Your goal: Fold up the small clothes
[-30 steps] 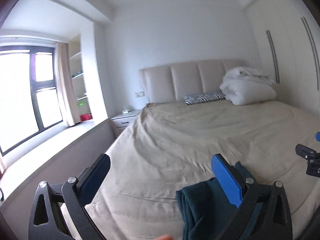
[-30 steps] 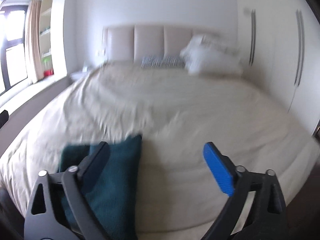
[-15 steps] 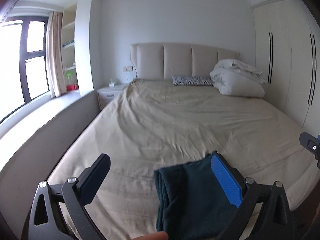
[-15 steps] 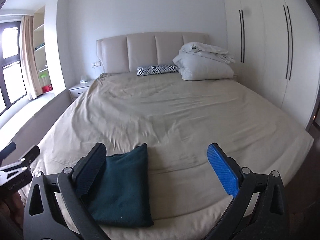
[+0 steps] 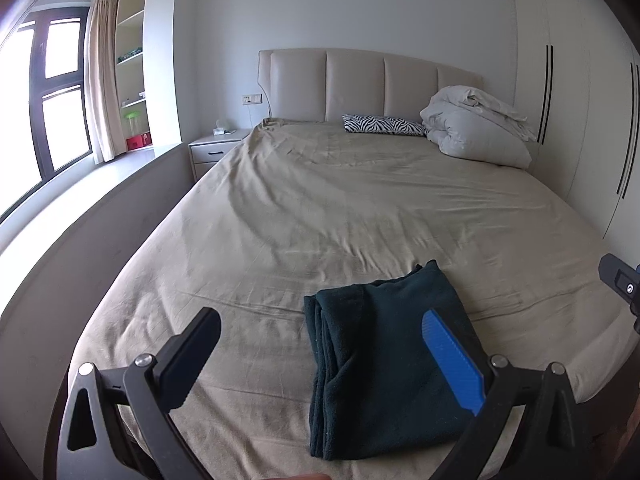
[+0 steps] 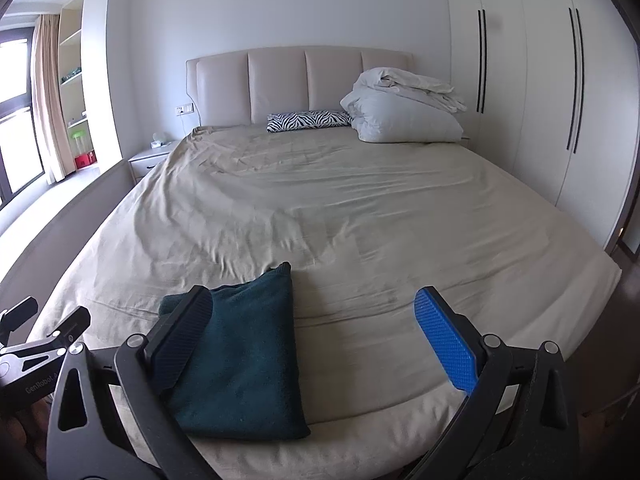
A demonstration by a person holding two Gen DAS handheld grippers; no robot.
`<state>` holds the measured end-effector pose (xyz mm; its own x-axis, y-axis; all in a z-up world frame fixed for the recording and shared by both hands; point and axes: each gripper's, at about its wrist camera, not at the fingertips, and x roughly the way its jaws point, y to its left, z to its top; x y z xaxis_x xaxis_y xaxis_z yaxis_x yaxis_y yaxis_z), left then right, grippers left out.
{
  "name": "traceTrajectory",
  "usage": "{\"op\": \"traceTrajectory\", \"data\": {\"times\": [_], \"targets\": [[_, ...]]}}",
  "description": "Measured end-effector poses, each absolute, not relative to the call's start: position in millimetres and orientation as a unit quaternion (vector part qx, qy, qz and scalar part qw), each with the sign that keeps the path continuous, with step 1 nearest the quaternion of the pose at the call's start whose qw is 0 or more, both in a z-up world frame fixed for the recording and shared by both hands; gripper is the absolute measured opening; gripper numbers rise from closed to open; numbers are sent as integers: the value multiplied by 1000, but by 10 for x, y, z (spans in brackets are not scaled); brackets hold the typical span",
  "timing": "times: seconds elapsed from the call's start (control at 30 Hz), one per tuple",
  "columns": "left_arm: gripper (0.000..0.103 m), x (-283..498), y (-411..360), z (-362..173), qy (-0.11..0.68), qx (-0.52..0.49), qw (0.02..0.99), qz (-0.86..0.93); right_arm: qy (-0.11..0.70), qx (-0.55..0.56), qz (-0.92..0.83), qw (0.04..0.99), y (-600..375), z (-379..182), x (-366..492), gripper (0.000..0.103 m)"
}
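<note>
The teal garment (image 5: 388, 364) lies folded near the bed's (image 5: 320, 208) foot edge; my left gripper (image 5: 320, 356) hangs spread and empty, my right gripper (image 6: 316, 340) likewise; folding looks done, so next I'd fetch another piece.

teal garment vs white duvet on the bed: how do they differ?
The teal garment is dark, small and folded into a flat rectangle; the white duvet is pale, far bulkier and loosely heaped. The garment lies at the foot edge of the bed, nearest the grippers; the duvet sits against the headboard. Both rest on the beige sheet, and no gripper touches either.
</note>
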<state>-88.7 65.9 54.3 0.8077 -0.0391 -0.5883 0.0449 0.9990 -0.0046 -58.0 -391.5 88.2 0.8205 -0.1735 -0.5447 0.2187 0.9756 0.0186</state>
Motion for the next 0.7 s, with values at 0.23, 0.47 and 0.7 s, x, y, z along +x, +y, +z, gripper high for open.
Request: {"op": "traceTrajectory", "data": {"times": [0.23,0.47,0.7], "targets": [[103,-851,648,485,320,11,947,-23,283,23,-111,952,-3893,842,-524,103],[103,-814,650,382,334,12,942,-19,307,13,-112,945,-3862,713,-430,103],[103,-758,675,307,346,14,938,-16,324,3,-112,939,-3829,572,-326,103]]}}
